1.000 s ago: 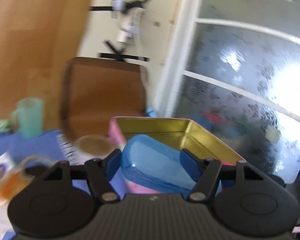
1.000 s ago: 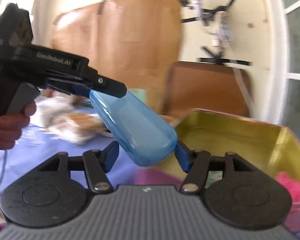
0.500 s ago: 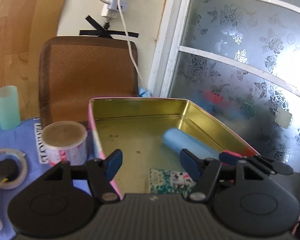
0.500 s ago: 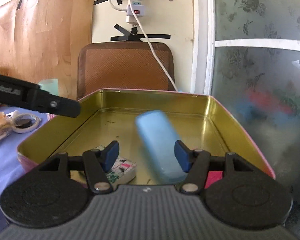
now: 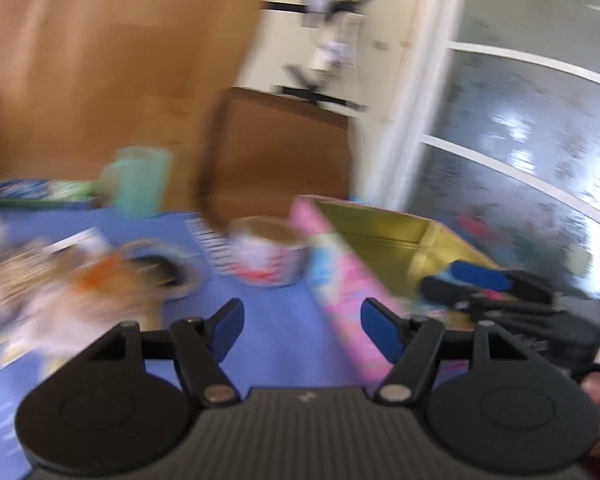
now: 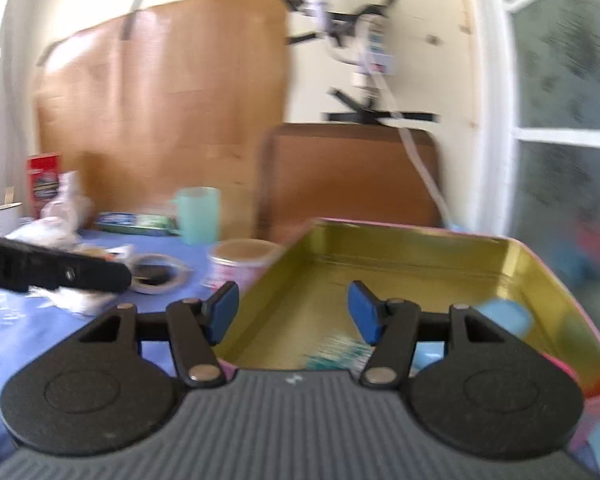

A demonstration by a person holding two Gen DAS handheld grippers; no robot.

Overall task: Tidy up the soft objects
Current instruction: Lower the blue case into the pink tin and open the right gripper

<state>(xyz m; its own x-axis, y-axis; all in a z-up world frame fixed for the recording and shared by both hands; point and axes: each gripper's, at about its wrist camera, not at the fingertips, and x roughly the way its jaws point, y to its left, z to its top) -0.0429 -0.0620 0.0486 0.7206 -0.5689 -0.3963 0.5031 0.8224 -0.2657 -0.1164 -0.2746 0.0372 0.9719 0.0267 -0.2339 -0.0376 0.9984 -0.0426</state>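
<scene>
Since half a second ago my left tool has swung away from the tin toward the clutter on the blue bench, and the blue soft case has come to rest inside the tin, no longer between my right tool's pads.

Going left to right: a blurred heap of wrapped, crinkly things lies at the bench's left, then a tape roll, a mint cup and a small lidded tub just beside the tin's pink wall. I judge my left tool points there to fetch the next soft item; its jaws stand partly apart with nothing between them.

My right tool hovers at the near edge of the gold-lined tin, jaws parted and empty, likely because it has just let go.

The blue soft case lies in the tin's right side against the wall, pale blue, rounded, smooth-looking, partly hidden behind my right tool. A patterned packet lies near it on the tin's floor.
</scene>
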